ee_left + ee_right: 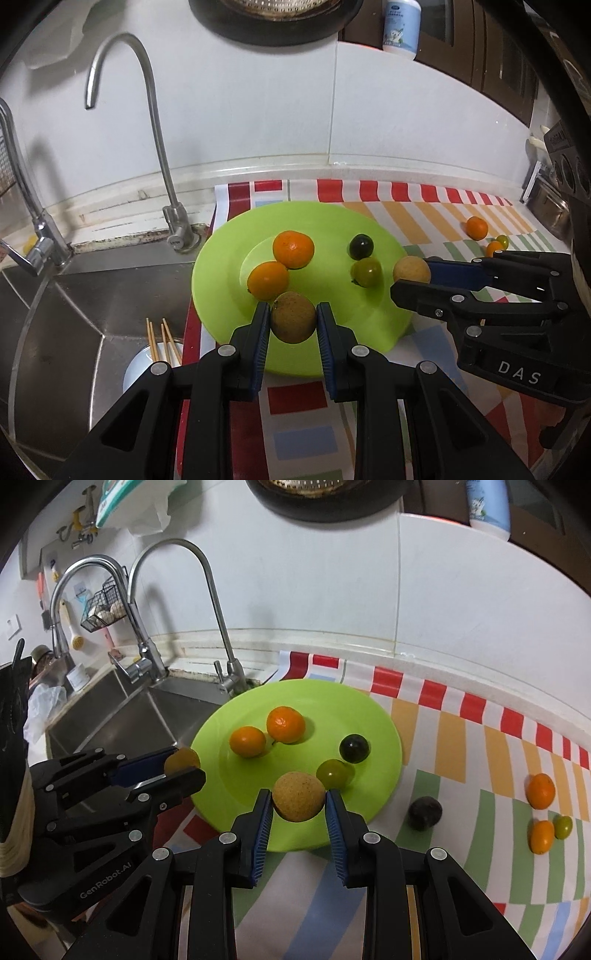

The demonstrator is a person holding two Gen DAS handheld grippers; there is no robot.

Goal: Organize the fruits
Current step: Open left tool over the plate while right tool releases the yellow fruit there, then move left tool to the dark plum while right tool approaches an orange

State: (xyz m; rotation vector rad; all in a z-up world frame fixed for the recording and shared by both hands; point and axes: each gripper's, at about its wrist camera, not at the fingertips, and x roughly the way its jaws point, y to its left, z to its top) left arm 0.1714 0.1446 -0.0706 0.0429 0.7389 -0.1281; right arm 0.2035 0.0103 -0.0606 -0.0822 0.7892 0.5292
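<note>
- Closest to my left camera, the left gripper (293, 317) has its two blue pads clamped on a brown round fruit (293, 316), held over the near edge of the plate.
- Striped cloth (461, 746) in red, orange, green and blue covers the counter beside the steel sink (122, 716), where I see two curved taps.
- On that cloth sits the green plate (373, 716), its left edge next to the sink.
- My right gripper (299, 802) is likewise shut on a tan round fruit (298, 795) above the plate's near right part.
- Two oranges (285, 724) touch each other on the plate's left half; a dark fruit (354, 748) and a green fruit (334, 773) lie close together on its right half.
- Off the plate, on the cloth to the right, I see another dark fruit (424, 813), an orange (540, 791), a smaller orange one (541, 836) and a small green one (563, 827) touching it.
</note>
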